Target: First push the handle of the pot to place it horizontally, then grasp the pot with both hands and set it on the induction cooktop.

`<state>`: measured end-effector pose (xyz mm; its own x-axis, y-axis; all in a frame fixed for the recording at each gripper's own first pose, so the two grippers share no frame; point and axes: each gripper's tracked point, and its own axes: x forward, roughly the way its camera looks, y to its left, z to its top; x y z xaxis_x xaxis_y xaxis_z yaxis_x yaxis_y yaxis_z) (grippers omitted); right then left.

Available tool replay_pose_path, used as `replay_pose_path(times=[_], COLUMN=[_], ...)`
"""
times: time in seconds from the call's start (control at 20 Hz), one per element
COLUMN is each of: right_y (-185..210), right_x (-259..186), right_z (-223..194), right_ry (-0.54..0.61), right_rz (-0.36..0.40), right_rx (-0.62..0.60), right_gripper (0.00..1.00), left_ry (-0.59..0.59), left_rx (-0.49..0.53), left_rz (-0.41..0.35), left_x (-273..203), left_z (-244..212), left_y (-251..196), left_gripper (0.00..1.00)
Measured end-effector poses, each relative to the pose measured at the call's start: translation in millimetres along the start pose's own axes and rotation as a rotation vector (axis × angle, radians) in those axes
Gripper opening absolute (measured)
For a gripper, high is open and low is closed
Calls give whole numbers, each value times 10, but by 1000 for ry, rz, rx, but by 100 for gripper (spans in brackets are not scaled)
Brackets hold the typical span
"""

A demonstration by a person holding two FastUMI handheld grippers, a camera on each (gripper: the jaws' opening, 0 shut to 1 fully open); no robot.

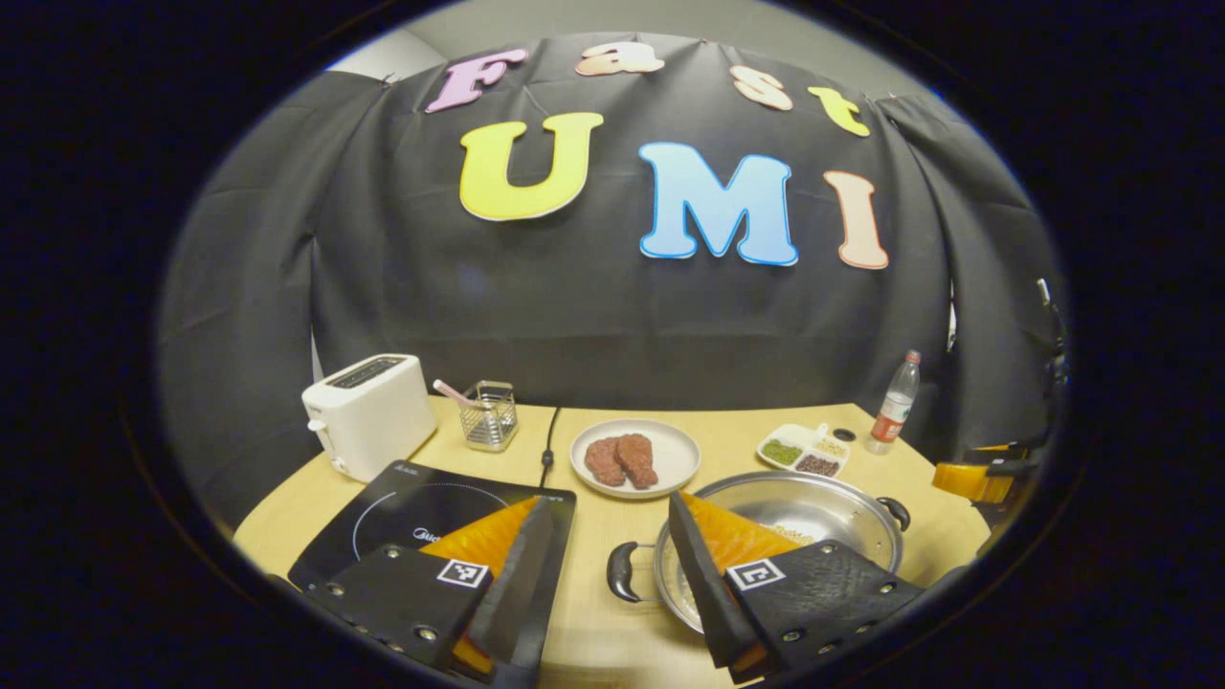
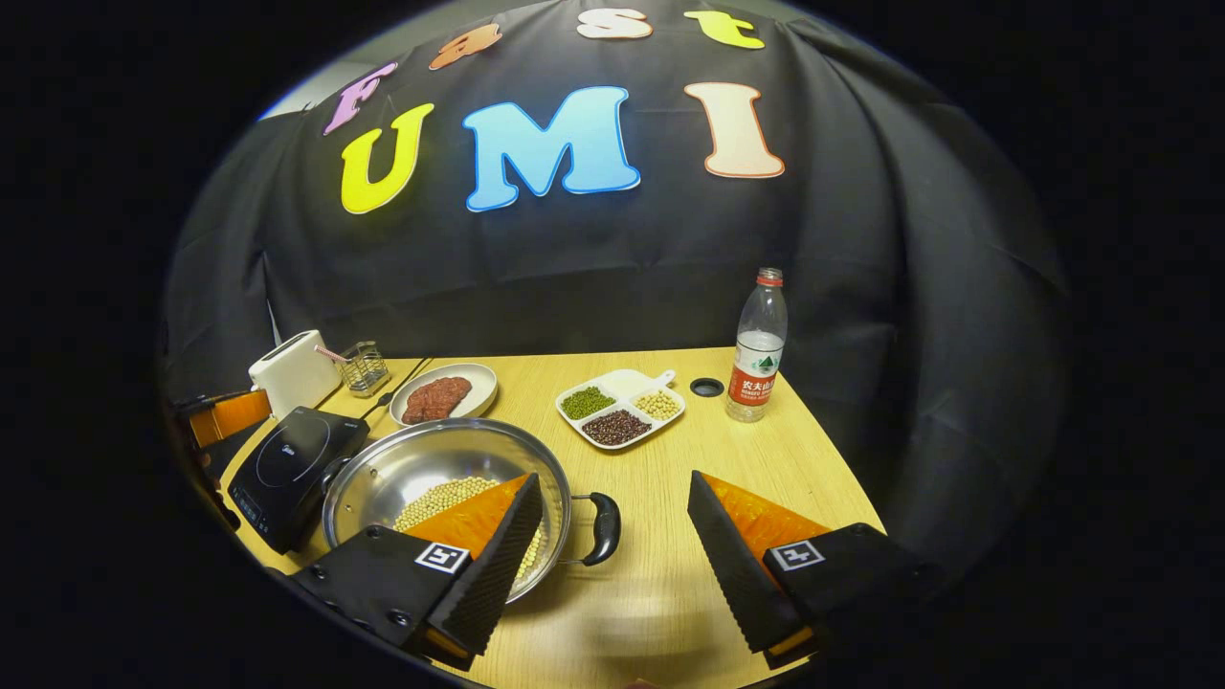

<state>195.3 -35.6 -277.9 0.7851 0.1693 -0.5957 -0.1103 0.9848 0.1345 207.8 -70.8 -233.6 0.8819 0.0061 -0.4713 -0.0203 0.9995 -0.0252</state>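
the pot (image 2: 445, 493) sits near the table's (image 2: 670, 459) front edge, just right of the induction cooktop (image 1: 421, 517), its side handles already lying level. judged next: close each gripper squarely on a handle and lift evenly so the beans stay in. left gripper (image 1: 603, 574), fingers spread, brackets the left handle (image 1: 622, 572); right gripper (image 2: 612, 555), also spread and holding nothing, brackets the right handle (image 2: 603, 526)

Setting: you stand in a mock kitchen booth. Evidence: black cloth wall (image 1: 593, 316), wooden table (image 2: 670, 478), induction cooktop (image 1: 402, 512), toaster (image 1: 368, 411), plate of meat (image 1: 670, 450).
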Motion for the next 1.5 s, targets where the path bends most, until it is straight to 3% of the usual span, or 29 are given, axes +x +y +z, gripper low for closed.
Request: replay_pose_path(times=[0.25, 0.65, 1.0, 1.05, 1.1, 1.25, 1.5], right_y=[7, 36, 73, 60, 62, 91, 109], right_x=[126, 304, 430, 457, 472, 533, 622], right_z=[-61, -237, -383, -403, -420, -474, -566], right_ry=[26, 88, 139, 145, 151, 169, 195], right_rz=[-1, -8, -6, -11, -13, -7, -8], right_rx=[2, -5, -11, -13, -13, -6, -14], right_gripper=[98, 98, 98, 98, 98, 98, 98], left_ry=[57, 153, 232, 241, 250, 271, 315], left_rx=[-4, -15, -5, 0, 1, -5, -11], left_rz=[-26, -59, -71, -73, -77, -85, -101], left_x=[208, 472, 568, 594, 642, 682, 756], left_z=[-198, -552, -831, -859, -900, -959, -1105], left_y=[-82, -153, -210, -214, -224, -252, -292], left_gripper=[78, 72, 75, 72, 76, 72, 76])
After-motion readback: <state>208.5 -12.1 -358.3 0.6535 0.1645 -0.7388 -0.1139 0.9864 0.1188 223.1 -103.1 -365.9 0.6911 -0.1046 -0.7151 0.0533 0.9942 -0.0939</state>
